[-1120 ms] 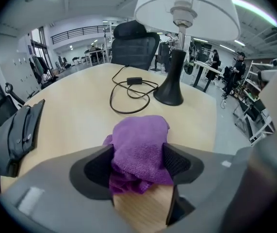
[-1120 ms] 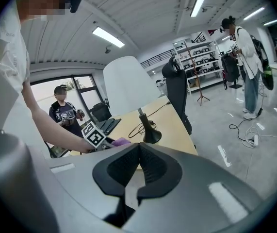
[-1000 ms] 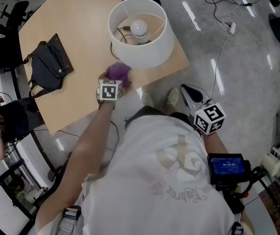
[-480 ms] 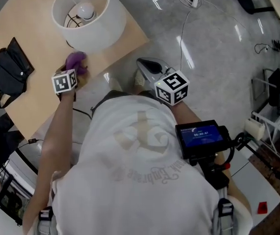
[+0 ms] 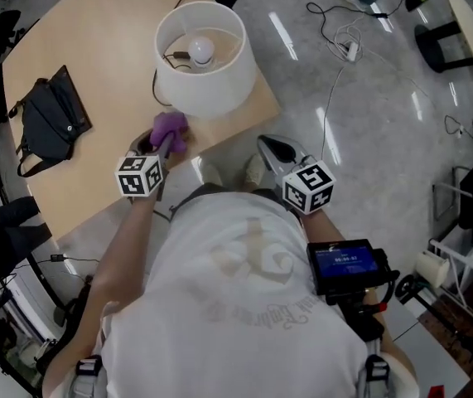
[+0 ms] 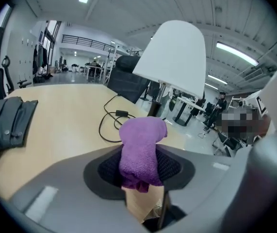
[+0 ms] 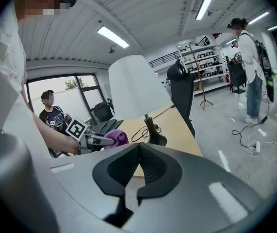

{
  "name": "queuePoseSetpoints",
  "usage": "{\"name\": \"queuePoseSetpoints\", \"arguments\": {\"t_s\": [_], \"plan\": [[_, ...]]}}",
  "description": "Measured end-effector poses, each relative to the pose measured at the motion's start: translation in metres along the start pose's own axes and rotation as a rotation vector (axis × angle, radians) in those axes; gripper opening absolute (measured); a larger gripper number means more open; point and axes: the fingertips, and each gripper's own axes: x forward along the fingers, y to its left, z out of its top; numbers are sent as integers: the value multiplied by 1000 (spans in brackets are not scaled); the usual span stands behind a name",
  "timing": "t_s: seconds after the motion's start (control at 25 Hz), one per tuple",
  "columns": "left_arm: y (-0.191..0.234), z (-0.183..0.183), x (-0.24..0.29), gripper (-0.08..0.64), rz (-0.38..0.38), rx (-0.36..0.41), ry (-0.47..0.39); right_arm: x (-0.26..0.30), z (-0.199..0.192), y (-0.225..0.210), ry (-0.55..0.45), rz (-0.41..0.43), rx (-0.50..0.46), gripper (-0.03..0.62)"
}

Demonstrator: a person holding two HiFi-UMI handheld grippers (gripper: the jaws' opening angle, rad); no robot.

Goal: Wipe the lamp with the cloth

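The lamp's white shade [image 5: 203, 56] stands near the wooden table's right edge, with its bulb showing from above. In the left gripper view the shade [image 6: 174, 57] rises just ahead on its dark stem. A purple cloth [image 6: 140, 152] is pinched upright between the pads of my left gripper [image 6: 140, 157], which is shut on it. Seen from the head, the cloth [image 5: 170, 128] hangs just in front of the shade, in the left gripper [image 5: 163, 142]. My right gripper [image 5: 271, 149] hovers off the table's edge over the floor, shut and empty. From that gripper [image 7: 138, 154], the lamp [image 7: 136, 89] and the cloth [image 7: 116, 139] are both in sight.
A black bag [image 5: 50, 123] lies on the table [image 5: 95, 48] to the left. The lamp's black cable [image 6: 111, 123] loops across the tabletop behind the base. More cables [image 5: 344, 44] trail over the grey floor at right. People stand in the background of the gripper views.
The left gripper has closed on the purple cloth and lifted it off the table, toward the shade. The right gripper has stayed where it was.
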Motion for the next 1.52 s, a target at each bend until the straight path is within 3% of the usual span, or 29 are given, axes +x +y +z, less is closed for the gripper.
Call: {"name": "queuePoseSetpoints", "arguments": {"t_s": [0.32,0.52,0.8,1.08,1.24,1.52], "plan": [[-16,29,-44,160,-23,-21,-119,4,-2,18,-8,22,11,12],[-6,67,-77,160,-8,-70,-280,27,6,33,42,98,-50,12],[-16,102,-122,161,-66,-13,-446,43,4,56,65,143,-92,12],[-49,158,-144,166,-159,82,-584,34,4,45,53,132,-84,12],[-70,190,-142,169,-228,164,-619,24,5,29,39,107,-68,12],[-86,228,-121,190,-211,193,-641,13,10,10,31,95,-72,12]]}}
